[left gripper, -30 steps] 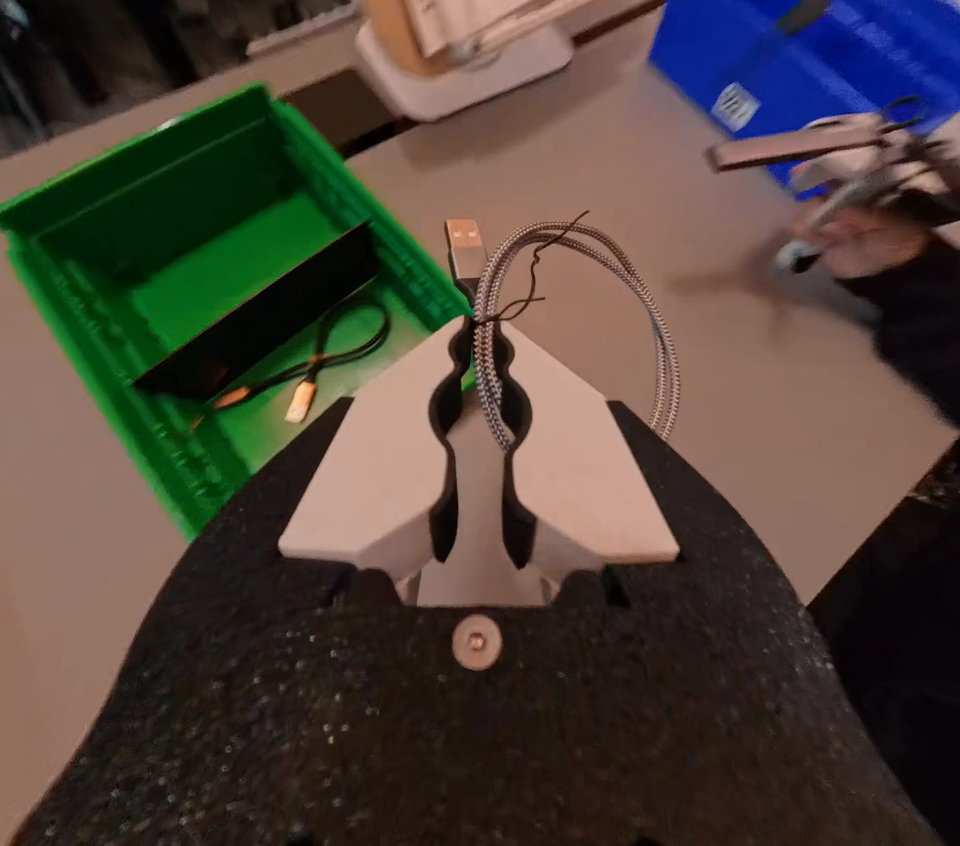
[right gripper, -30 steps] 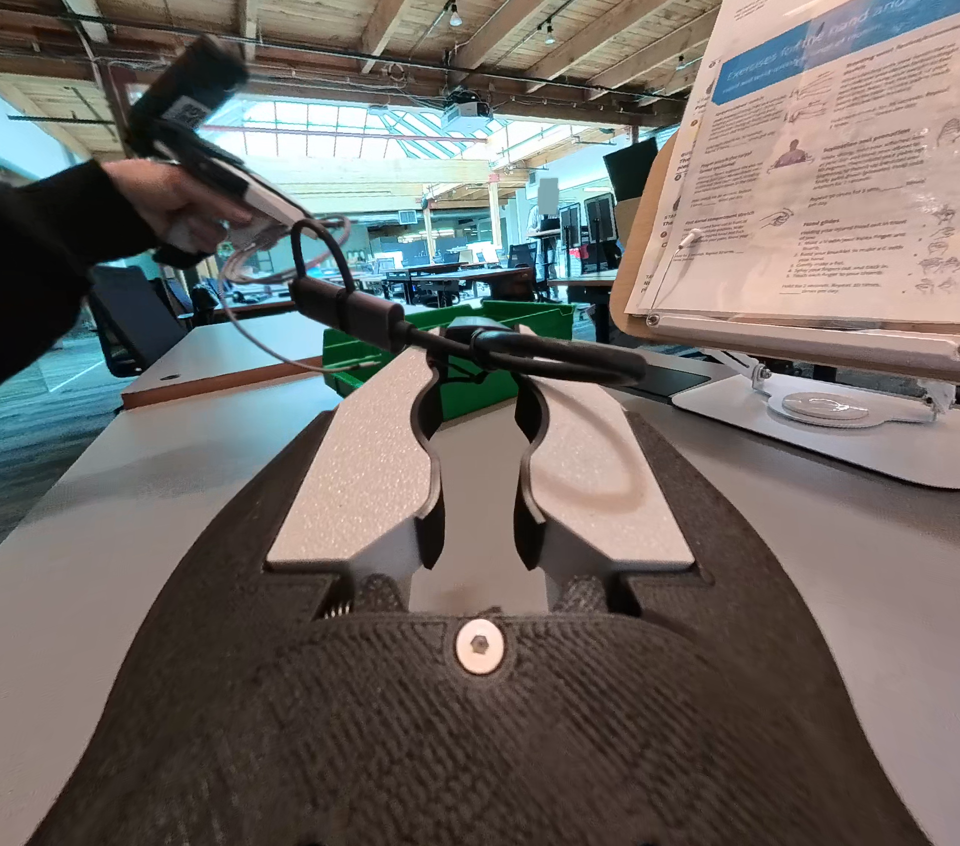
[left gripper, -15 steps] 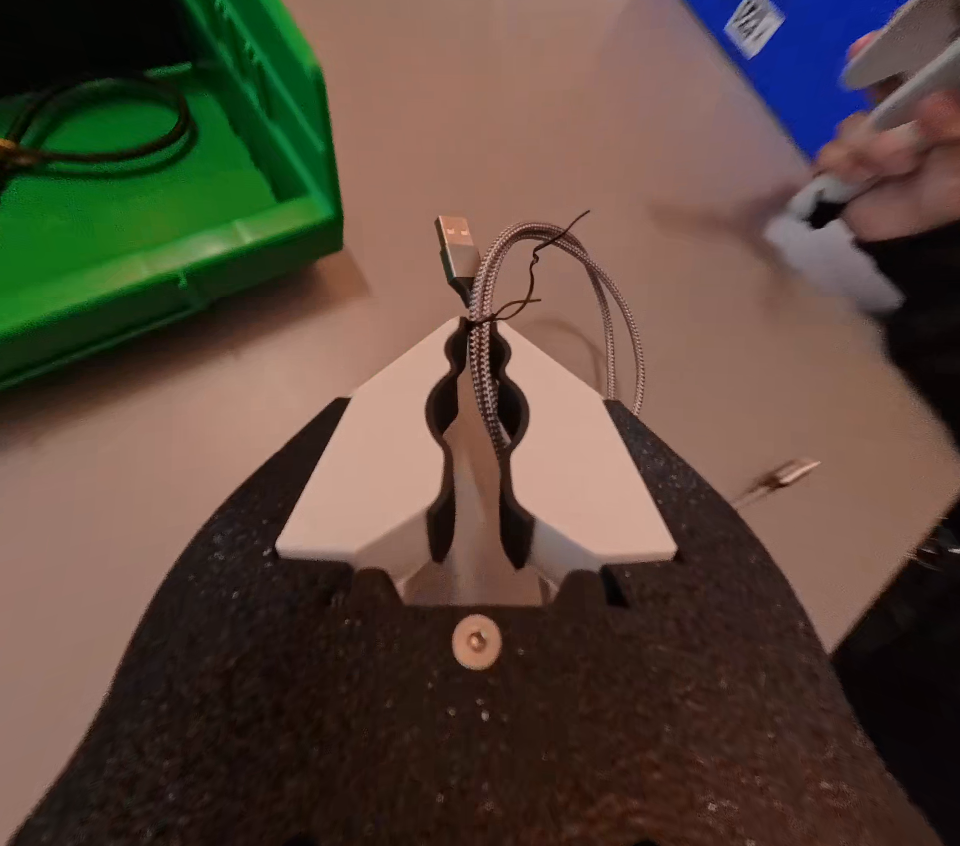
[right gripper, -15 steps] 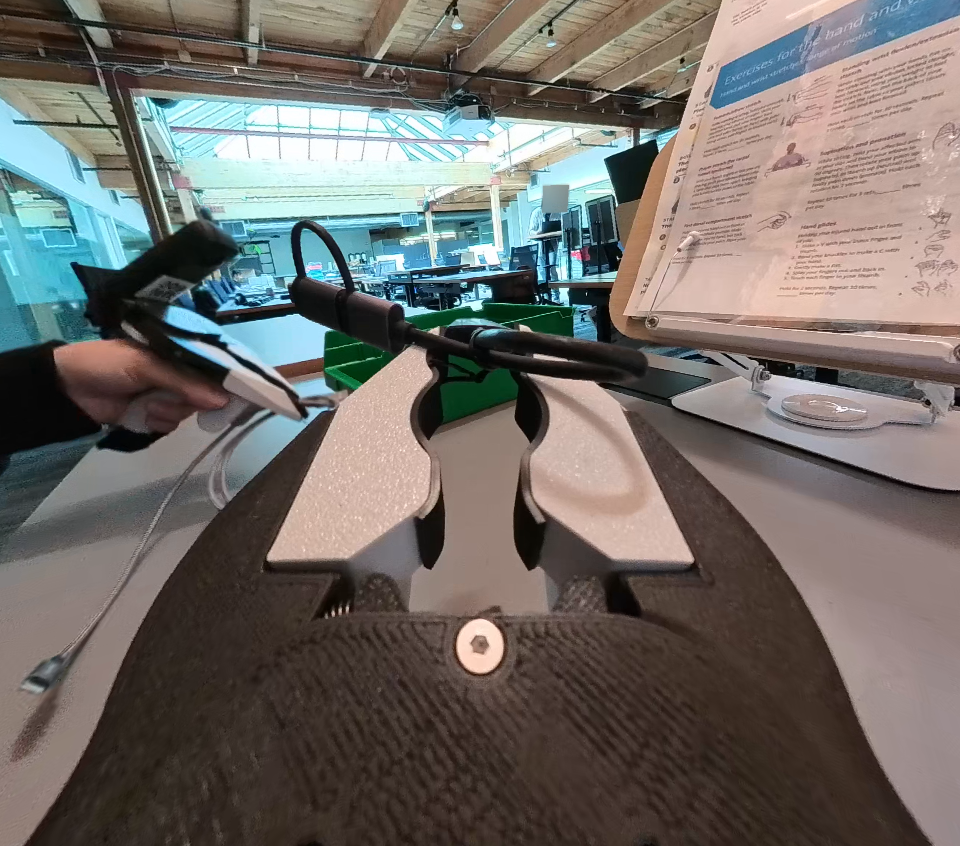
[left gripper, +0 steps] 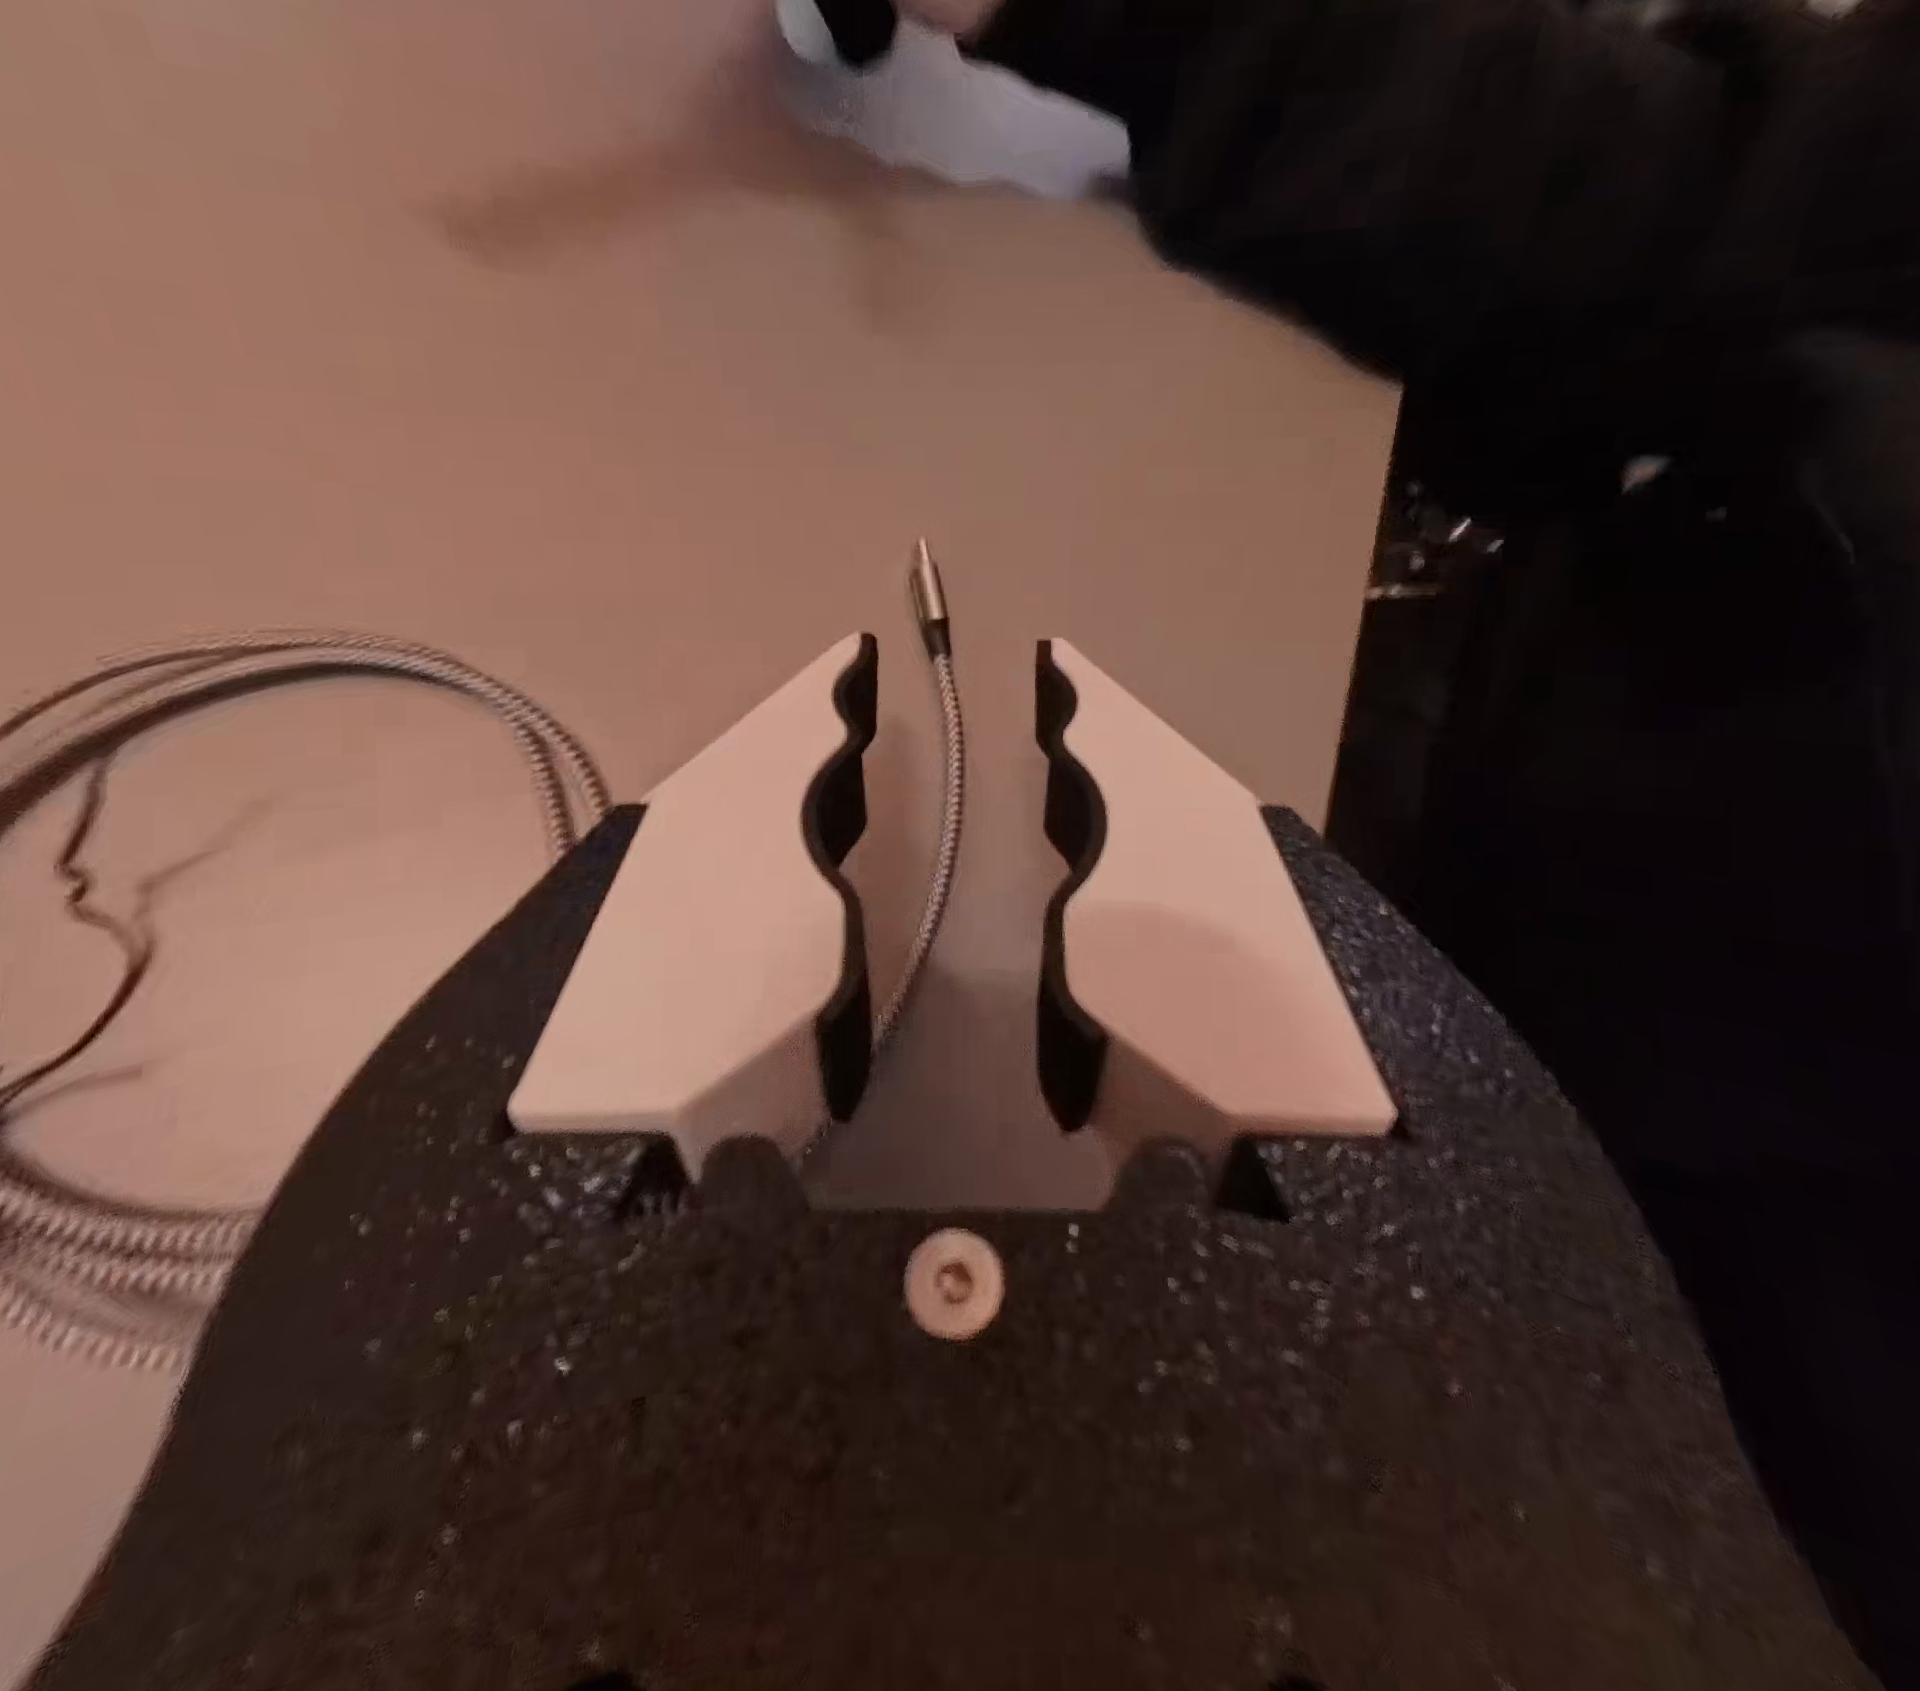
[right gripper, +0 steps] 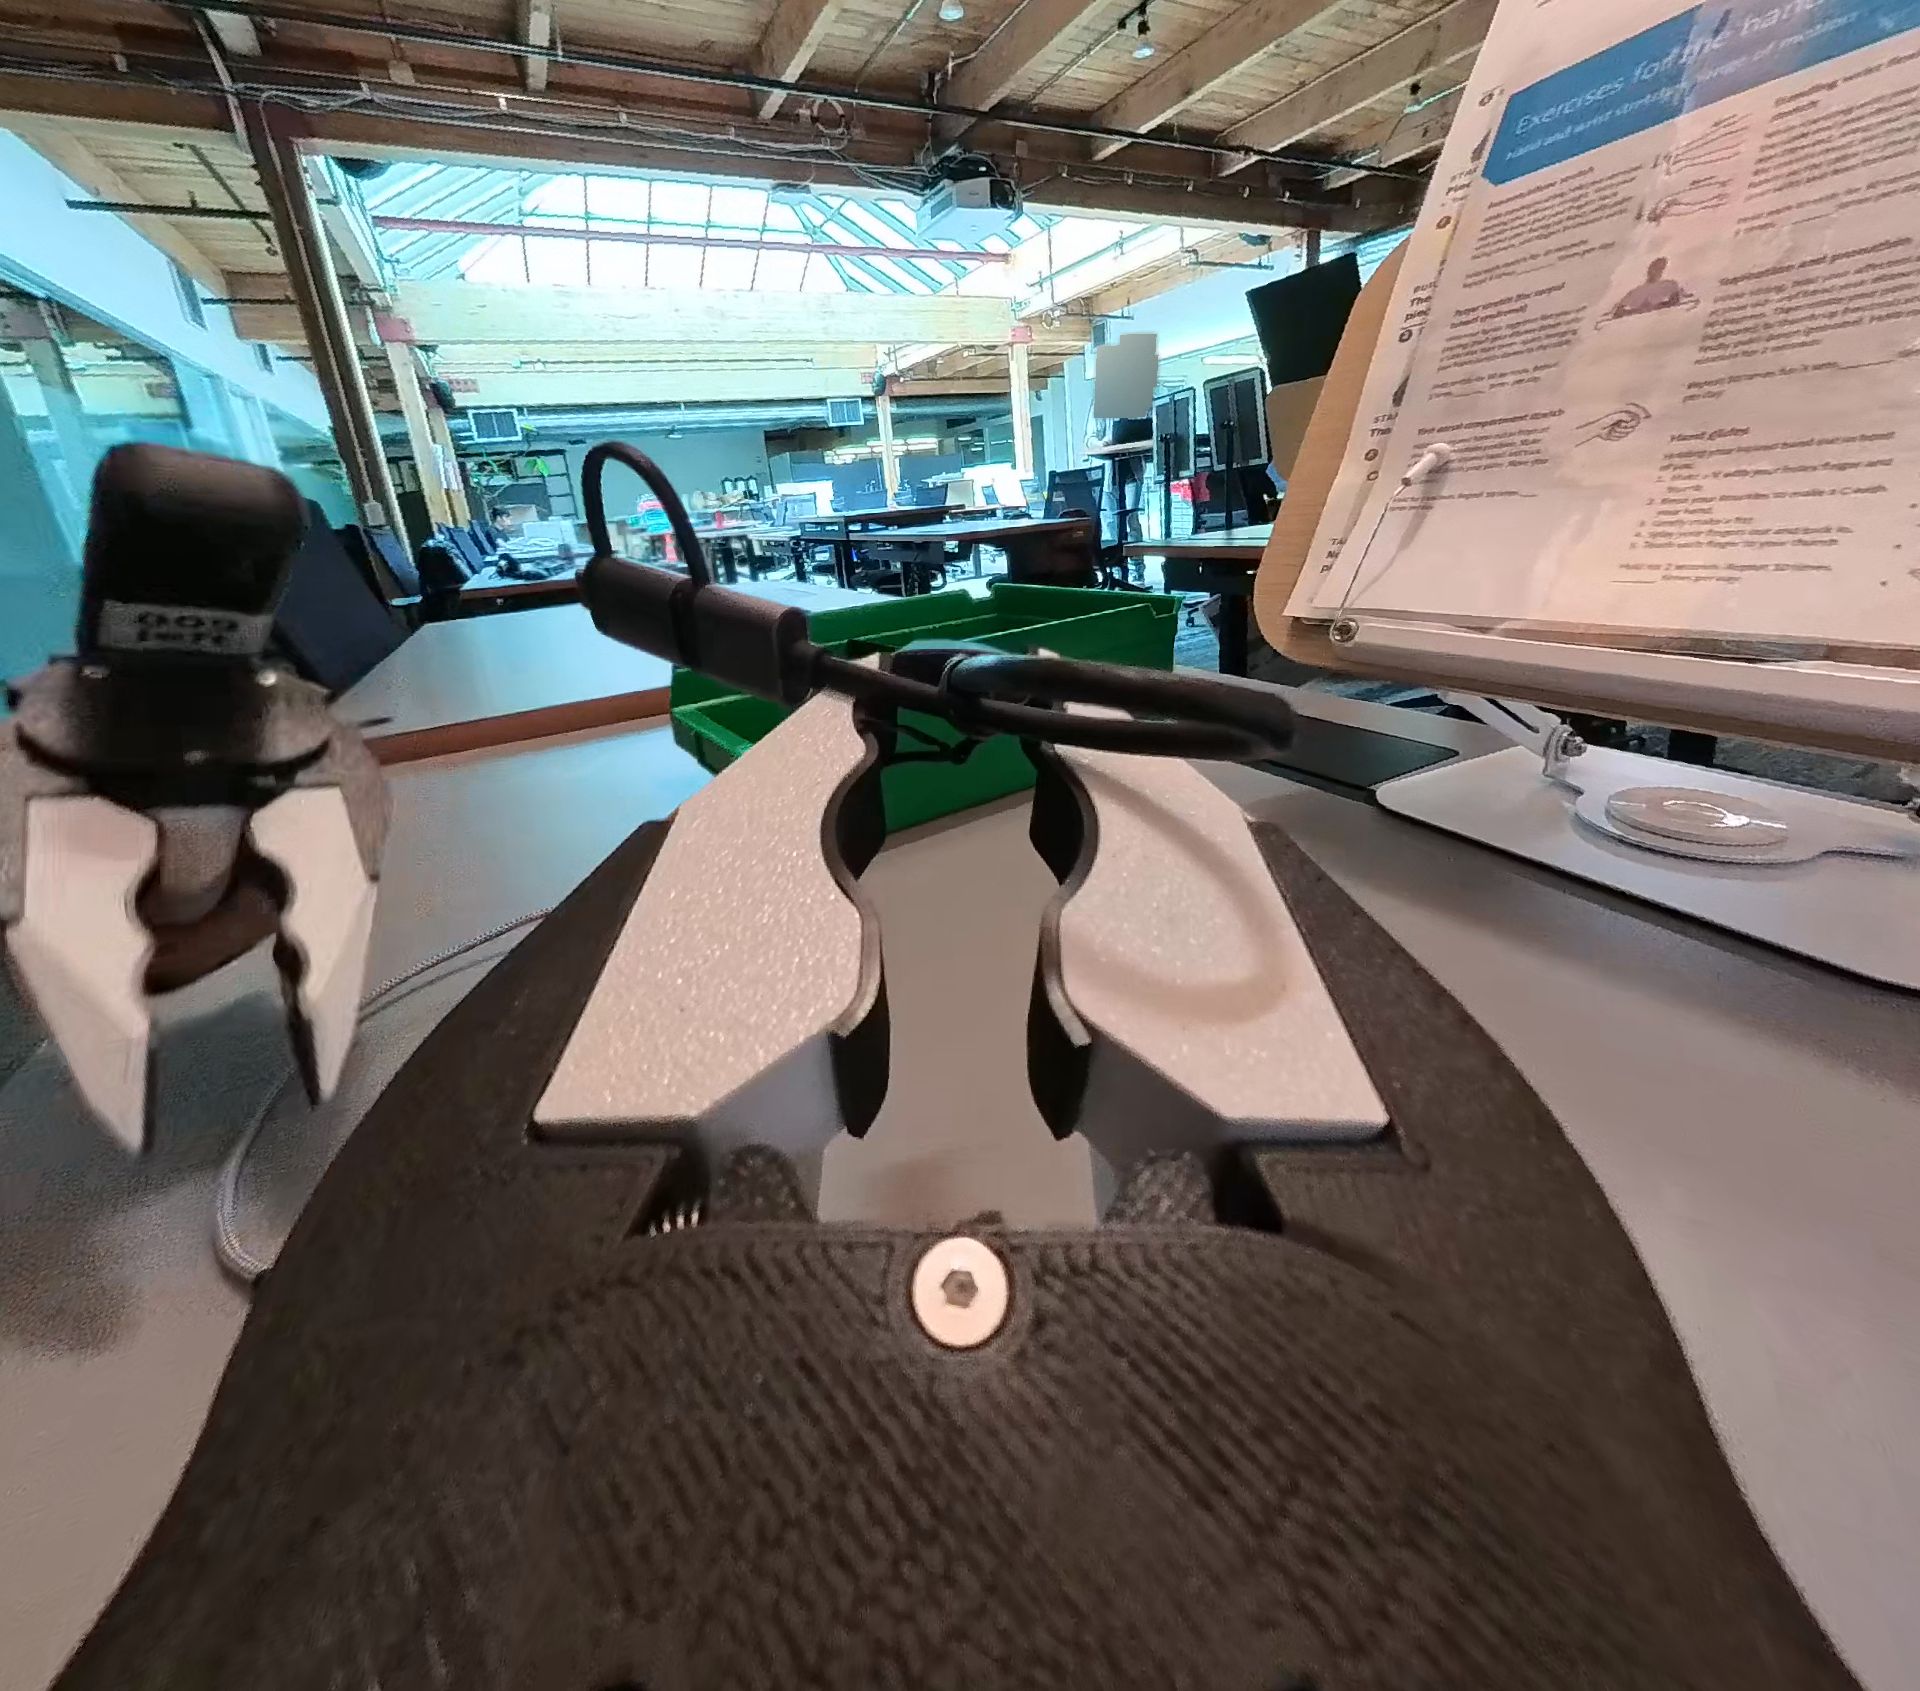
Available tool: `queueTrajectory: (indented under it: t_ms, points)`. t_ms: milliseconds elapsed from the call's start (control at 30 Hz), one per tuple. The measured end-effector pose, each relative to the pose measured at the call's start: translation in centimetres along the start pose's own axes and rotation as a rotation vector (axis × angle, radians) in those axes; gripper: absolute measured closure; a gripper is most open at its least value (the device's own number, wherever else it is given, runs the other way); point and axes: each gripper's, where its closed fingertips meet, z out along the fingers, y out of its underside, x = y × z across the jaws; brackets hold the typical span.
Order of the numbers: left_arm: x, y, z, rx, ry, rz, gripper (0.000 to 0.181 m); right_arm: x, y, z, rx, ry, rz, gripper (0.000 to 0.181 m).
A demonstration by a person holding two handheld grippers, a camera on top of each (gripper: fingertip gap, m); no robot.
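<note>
In the left wrist view my left gripper (left gripper: 954, 644) is open just above the tan table (left gripper: 520, 353). A silver braided cable (left gripper: 948, 768) lies on the table. Its end runs loose between the fingers without touching either pad, and its metal plug (left gripper: 925, 592) points past the tips. The rest of it is coiled at the left (left gripper: 499, 706). The right wrist view also shows the left gripper (right gripper: 223, 1111) open over the cable (right gripper: 234, 1226). My right gripper (right gripper: 951, 696) is shut on a bundled black cable (right gripper: 1091, 706), whose joined plugs (right gripper: 707, 623) stick out to the left.
A green bin (right gripper: 1039, 613) stands on the table beyond my right gripper. A document stand (right gripper: 1662, 291) on a white base (right gripper: 1662, 852) is at the right. In the left wrist view a hand and dark sleeve (left gripper: 1351, 83) are at the top right, and the table edge (left gripper: 1371, 602) is near. The gap from one gripper's tips to the other's is roughly 20 centimetres.
My left gripper came down to the table and opened, letting go of the braided cable, which now lies on the surface. My right gripper stayed shut on the black cable.
</note>
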Motion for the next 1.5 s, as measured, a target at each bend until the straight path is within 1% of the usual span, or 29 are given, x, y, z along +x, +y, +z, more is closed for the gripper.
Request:
queueTrajectory:
  t_ms: [67,200,267,367,433,533,567,633,700,733,833,900,967,1133,1233,1500]
  points:
    - [0.0,1.1,1.7,-0.077,-0.026,0.063,0.154,-0.1,0.2,0.0,-0.004,-0.001,-0.001,0.159]
    - [0.6,1.7,3.6,-0.14,-0.051,0.145,0.163,-0.1,0.2,0.1,-0.006,0.003,-0.008,0.159]
    - [-0.3,2.4,4.0,-0.205,-0.144,0.2,0.168,0.0,0.2,0.1,-0.007,0.012,-0.01,0.159]
    - [-1.1,2.2,4.1,-0.234,-0.265,0.28,0.177,0.2,0.1,0.1,-0.008,0.036,-0.019,0.159]
    - [-1.6,1.9,4.1,-0.252,-0.341,0.334,0.178,0.5,0.2,0.1,-0.01,0.063,-0.016,0.159]
    - [-4.1,0.8,3.1,-0.275,-0.594,0.496,0.178,0.9,0.5,0.2,-0.02,0.107,-0.008,0.159]
    - [-5.2,-0.1,2.3,-0.281,-0.719,0.561,0.178,1.0,0.5,0.3,-0.022,0.12,-0.004,0.16]
    - [-6.9,-2.4,0.1,-0.312,-0.986,0.714,0.179,1.0,0.4,0.4,-0.014,0.137,0.0,0.16]
    - [-7.3,-5.5,-1.8,-0.356,-1.232,0.892,0.179,0.6,0.0,0.6,0.012,0.142,-0.002,0.16]
    - [-7.1,-7.0,-2.2,-0.36,-1.31,0.96,0.179,0.2,-0.2,0.7,0.025,0.134,-0.005,0.16]
    - [-6.7,-10.7,-2.4,-0.35,-1.442,1.059,0.179,-1.3,-0.6,1.1,0.056,0.091,-0.02,0.159]
    - [-6.7,-12.7,-2.6,-0.334,-1.498,1.089,0.179,-2.0,-0.6,1.3,0.057,0.081,-0.029,0.159]
    - [-7.1,-13.9,-2.7,-0.311,-1.52,1.075,0.179,-2.6,-0.7,1.5,0.068,0.067,-0.031,0.159]
    - [-7.6,-15.5,-2.5,-0.275,-1.562,1.077,0.179,-3.5,-1.4,1.8,0.108,0.055,-0.003,0.159]
    - [-7.4,-15.9,-2.5,-0.248,-1.576,1.064,0.179,-3.9,-1.3,2.0,0.109,0.058,-0.005,0.159]
    - [-7.9,-15.8,-2.1,-0.265,-1.564,1.042,0.179,-2.8,-0.9,1.8,0.089,0.143,-0.047,0.159]
